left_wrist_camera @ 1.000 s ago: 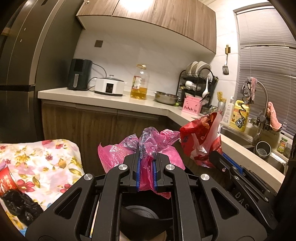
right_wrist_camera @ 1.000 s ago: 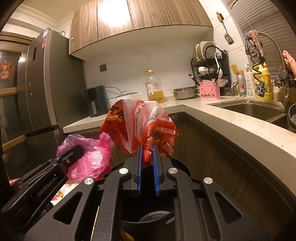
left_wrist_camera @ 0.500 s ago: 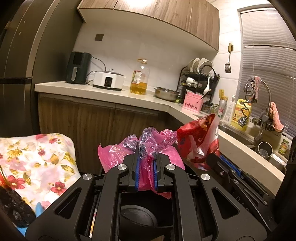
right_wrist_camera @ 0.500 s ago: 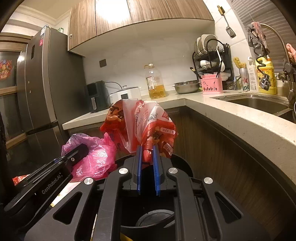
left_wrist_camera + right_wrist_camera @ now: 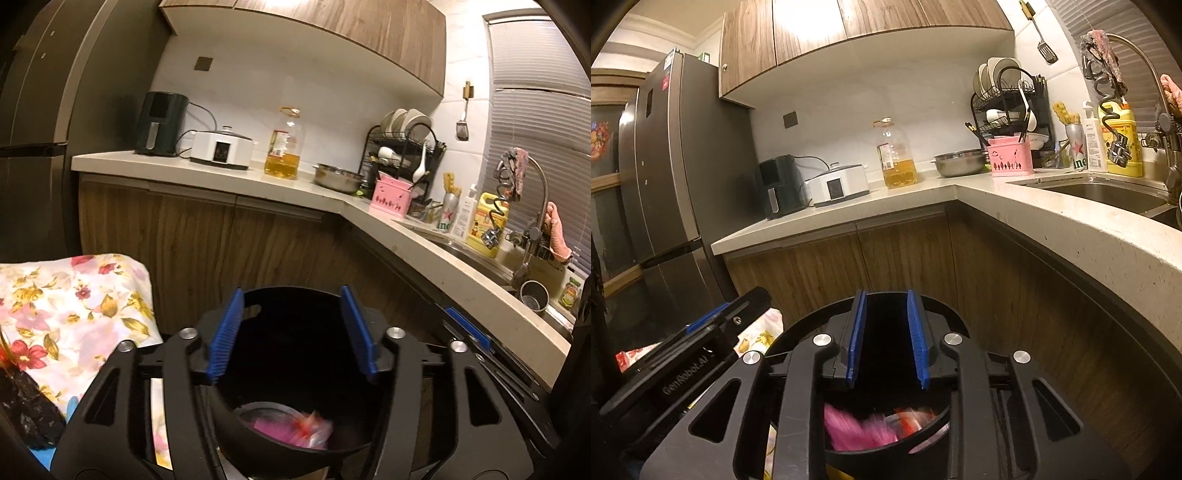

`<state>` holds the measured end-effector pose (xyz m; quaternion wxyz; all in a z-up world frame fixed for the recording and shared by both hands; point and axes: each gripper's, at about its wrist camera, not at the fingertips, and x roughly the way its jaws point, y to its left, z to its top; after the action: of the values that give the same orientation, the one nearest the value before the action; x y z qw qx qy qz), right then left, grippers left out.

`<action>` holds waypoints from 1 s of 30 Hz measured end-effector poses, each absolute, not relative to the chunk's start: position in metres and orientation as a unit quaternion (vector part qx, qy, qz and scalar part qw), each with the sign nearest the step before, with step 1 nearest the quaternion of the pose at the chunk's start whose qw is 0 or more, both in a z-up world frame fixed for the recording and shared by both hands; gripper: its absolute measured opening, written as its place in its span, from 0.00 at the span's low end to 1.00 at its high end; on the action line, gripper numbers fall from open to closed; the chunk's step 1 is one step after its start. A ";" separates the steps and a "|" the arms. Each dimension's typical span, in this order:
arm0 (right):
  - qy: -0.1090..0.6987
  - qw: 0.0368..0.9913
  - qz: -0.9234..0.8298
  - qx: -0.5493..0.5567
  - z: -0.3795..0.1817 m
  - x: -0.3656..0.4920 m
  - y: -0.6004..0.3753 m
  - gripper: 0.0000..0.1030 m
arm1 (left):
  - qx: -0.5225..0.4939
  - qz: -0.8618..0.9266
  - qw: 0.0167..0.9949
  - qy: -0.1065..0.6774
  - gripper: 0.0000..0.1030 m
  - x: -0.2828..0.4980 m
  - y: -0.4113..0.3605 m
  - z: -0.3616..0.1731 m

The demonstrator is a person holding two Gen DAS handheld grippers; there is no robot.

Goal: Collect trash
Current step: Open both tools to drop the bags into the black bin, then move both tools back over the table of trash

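Both grippers hover side by side over a round black trash bin (image 5: 258, 302) (image 5: 945, 314). My left gripper (image 5: 291, 301) has its jaws opening, with nothing between the blue pads. Jaws of my right gripper (image 5: 886, 308) are opening too and hold nothing. A pink plastic bag (image 5: 275, 430) (image 5: 849, 428) and a red and white plastic bag (image 5: 314, 430) (image 5: 912, 419) are blurred inside the bin below the fingers. The right gripper's blue pad (image 5: 467, 328) shows at the right of the left wrist view; the left gripper's body (image 5: 698, 343) at the left of the right wrist view.
A floral cloth (image 5: 70, 317) covers a surface left of the bin, with a black crumpled bag (image 5: 26, 413) on it. Wooden cabinets (image 5: 886, 254) and an L-shaped counter (image 5: 1071, 229) wrap behind and right, carrying an oil bottle (image 5: 282, 147), appliances, dish rack and sink. A fridge (image 5: 676, 184) stands left.
Both grippers opened and let go of their bags: the pink bag left the left jaws, the red and white bag left the right jaws, and both now lie down in the bin.
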<state>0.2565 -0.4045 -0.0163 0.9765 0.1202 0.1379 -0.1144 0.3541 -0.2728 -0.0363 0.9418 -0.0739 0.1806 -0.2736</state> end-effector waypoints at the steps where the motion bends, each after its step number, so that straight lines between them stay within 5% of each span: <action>1: 0.139 0.976 -0.115 0.121 -0.017 0.255 -0.404 0.35 | -0.075 -0.268 0.943 0.181 0.63 0.354 -0.270 -0.036; 7: 0.145 0.976 -0.114 0.118 -0.018 0.247 -0.400 0.55 | -0.079 -0.228 0.953 0.183 0.80 0.345 -0.250 -0.035; 16: 0.149 0.977 -0.103 0.116 -0.015 0.229 -0.384 0.79 | -0.053 -0.178 0.969 0.164 0.88 0.311 -0.218 -0.027; 30: 0.143 0.979 -0.093 0.112 -0.006 0.190 -0.353 0.85 | -0.047 -0.128 0.979 0.149 0.91 0.256 -0.166 -0.015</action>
<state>0.1905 -0.3526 -0.0062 0.9789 0.1122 0.1430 -0.0930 0.2558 -0.1661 -0.0152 0.9794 -0.0468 0.1491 -0.1282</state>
